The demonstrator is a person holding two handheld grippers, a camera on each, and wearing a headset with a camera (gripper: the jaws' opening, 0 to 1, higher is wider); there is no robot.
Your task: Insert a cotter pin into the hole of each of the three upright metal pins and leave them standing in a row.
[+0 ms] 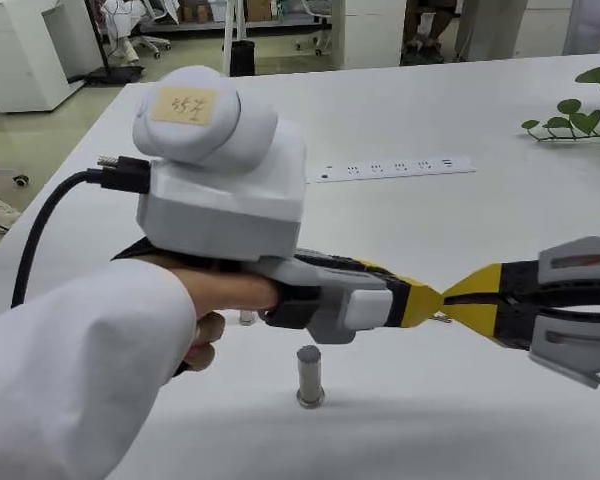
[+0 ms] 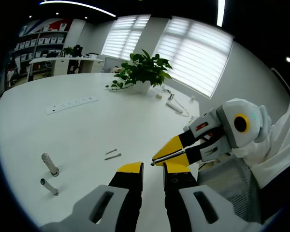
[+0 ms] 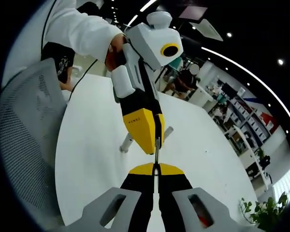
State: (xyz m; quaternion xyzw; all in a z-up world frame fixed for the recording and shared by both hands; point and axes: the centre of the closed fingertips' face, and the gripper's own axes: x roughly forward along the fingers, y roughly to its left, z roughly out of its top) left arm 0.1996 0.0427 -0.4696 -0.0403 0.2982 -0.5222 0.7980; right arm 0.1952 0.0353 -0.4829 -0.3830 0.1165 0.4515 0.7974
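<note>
My right gripper (image 3: 155,170) is shut on a thin cotter pin (image 3: 156,151) that sticks out past its yellow tips. My left gripper (image 2: 153,169) is open, with a narrow gap between its jaws. The right gripper's tips (image 2: 157,160) reach into that gap. In the head view the left gripper (image 1: 428,301) and right gripper (image 1: 460,296) meet tip to tip above the table. One upright metal pin (image 1: 310,376) stands in front of the hand; another metal pin (image 1: 247,318) peeks out behind it. Two loose cotter pins (image 2: 112,154) lie on the table.
A white power strip (image 1: 395,168) lies across the middle of the white table (image 1: 480,420). A potted plant (image 2: 142,72) stands at the far side. A mesh chair (image 3: 26,145) is close beside the table. A black cable (image 1: 40,230) trails from the left gripper.
</note>
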